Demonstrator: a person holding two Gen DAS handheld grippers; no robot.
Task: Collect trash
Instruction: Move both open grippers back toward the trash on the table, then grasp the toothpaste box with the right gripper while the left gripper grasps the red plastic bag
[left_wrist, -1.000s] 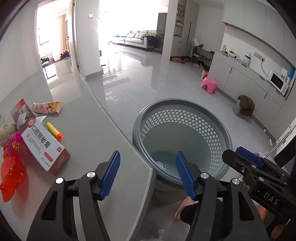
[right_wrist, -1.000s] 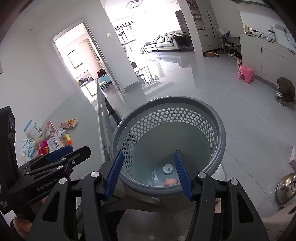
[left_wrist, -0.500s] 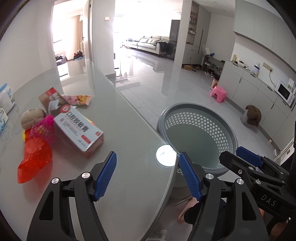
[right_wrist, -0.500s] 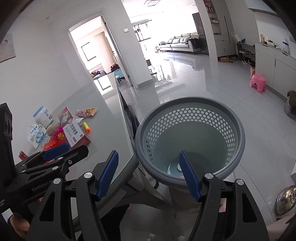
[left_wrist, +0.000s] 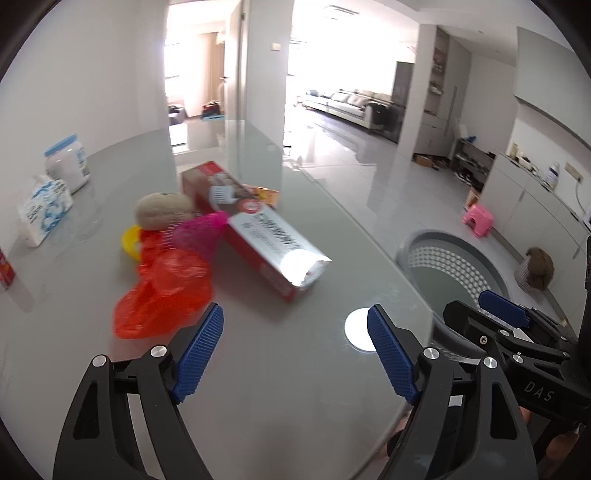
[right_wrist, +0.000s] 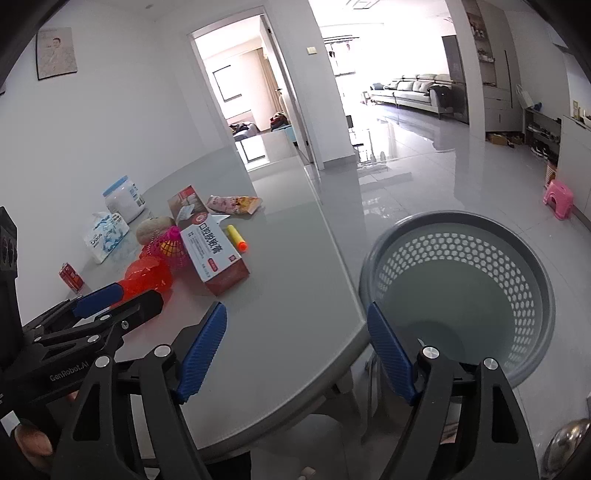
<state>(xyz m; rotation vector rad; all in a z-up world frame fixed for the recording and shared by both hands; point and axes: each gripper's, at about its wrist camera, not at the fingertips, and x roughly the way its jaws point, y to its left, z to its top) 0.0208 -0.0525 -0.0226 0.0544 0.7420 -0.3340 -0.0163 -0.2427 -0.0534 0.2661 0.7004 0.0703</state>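
Observation:
A pile of trash lies on the grey table (left_wrist: 277, 369): a long red and white box (left_wrist: 266, 236) (right_wrist: 212, 254), a red plastic bag (left_wrist: 162, 288) (right_wrist: 147, 275), a pink net (left_wrist: 201, 234), a brown ball (left_wrist: 160, 210), a yellow foam dart (right_wrist: 237, 238) and a snack wrapper (right_wrist: 232, 204). The grey perforated basket (right_wrist: 461, 291) (left_wrist: 454, 266) stands on the floor beside the table's right edge. My left gripper (left_wrist: 295, 354) is open and empty, low over the table just short of the pile. My right gripper (right_wrist: 295, 354) is open and empty over the table's corner, left of the basket.
A white jar with a blue lid (left_wrist: 68, 164), a tissue pack (left_wrist: 44, 210) and a red can (right_wrist: 71, 276) stand on the table's left side. A pink stool (right_wrist: 559, 194) is on the floor far right. Cabinets line the right wall.
Both grippers have swung left, away from the basket toward the table. The trash pile has come much closer to the left gripper. Both stay open.

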